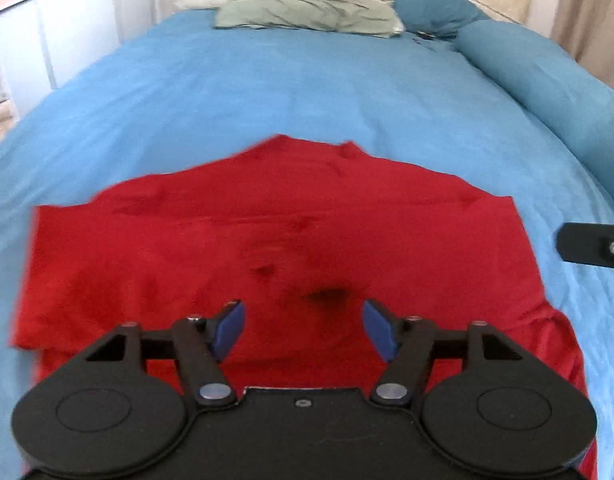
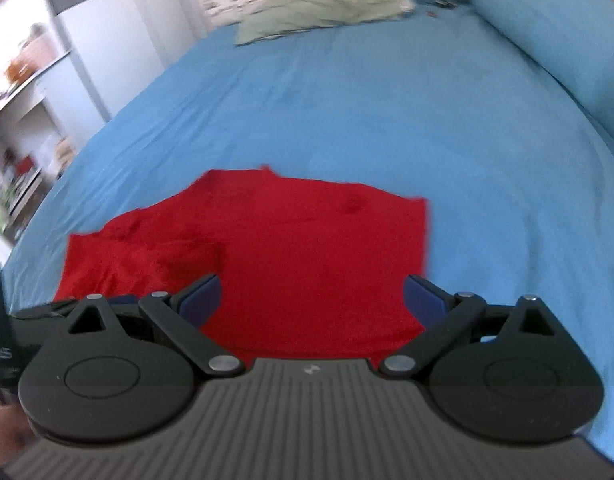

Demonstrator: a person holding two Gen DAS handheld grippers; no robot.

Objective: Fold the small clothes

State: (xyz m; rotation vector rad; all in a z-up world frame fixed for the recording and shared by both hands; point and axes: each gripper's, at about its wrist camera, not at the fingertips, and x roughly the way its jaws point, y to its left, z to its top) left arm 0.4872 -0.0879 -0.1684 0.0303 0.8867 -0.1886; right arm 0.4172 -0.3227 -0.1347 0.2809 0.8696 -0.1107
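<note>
Red garment [image 1: 267,248] lies spread on my blue bed [image 1: 267,92], near end. Left hand-held gripper [image 1: 303,330] hovers over it, jaws apart, empty. I judge it soft, light; pinch a corner. Right view: right hand-held gripper [image 2: 311,300] likewise apart above the cloth's right edge. Pillows [image 2: 327,12] sit far, nothing obstructs.

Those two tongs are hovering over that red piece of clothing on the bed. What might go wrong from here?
1. The red cloth garment lies on a soft blue bedsheet, so the open left tongs might pinch sheet along with cloth.
2. Its left part looks rumpled; folding now could trap creases.
3. The open right tongs sit over a flat middle area, where they may grab several layers.
</note>
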